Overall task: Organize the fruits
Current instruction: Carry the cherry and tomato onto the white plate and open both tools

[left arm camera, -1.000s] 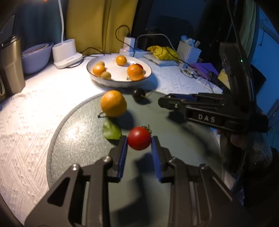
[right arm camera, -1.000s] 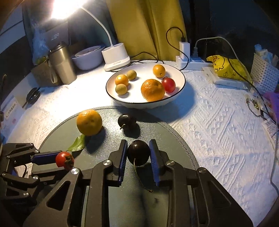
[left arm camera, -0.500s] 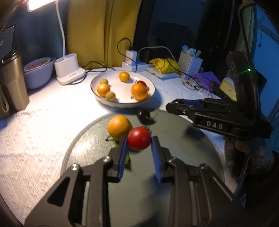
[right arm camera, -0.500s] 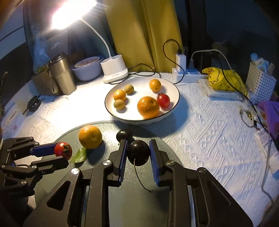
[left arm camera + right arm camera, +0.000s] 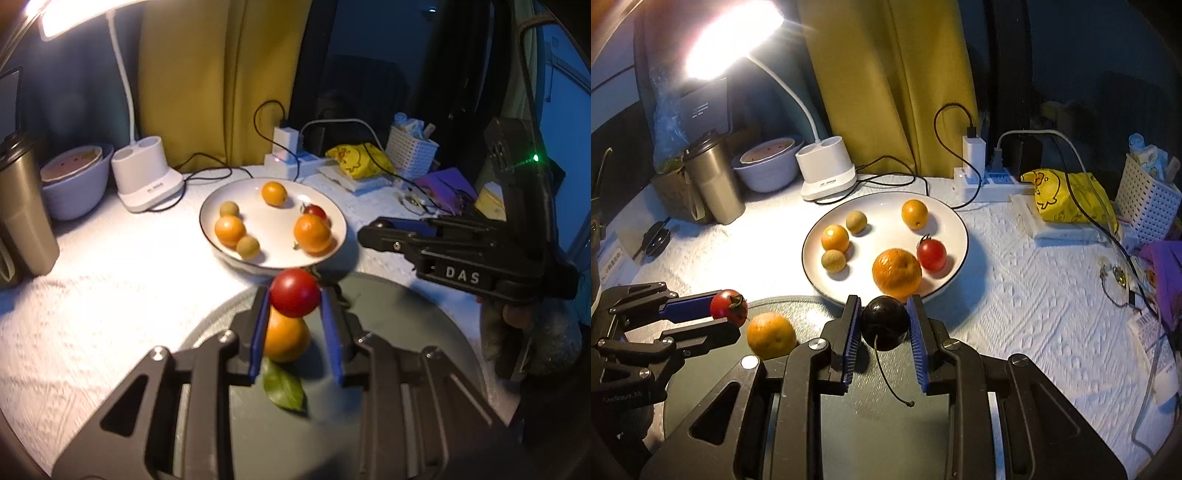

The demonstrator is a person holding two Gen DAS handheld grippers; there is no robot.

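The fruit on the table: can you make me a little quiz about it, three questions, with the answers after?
1. True or false: the left gripper holds a red tomato.
2. What does the right gripper hold: A a banana, B a dark cherry, C a lemon?
3. How many fruits lie on the white plate?

Key: 1 true. 2 B. 3 six.

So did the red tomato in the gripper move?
Yes. The tomato, held by the left gripper, went up and toward the plate: in the left wrist view it sat near the leaf before, now just short of the plate's rim.
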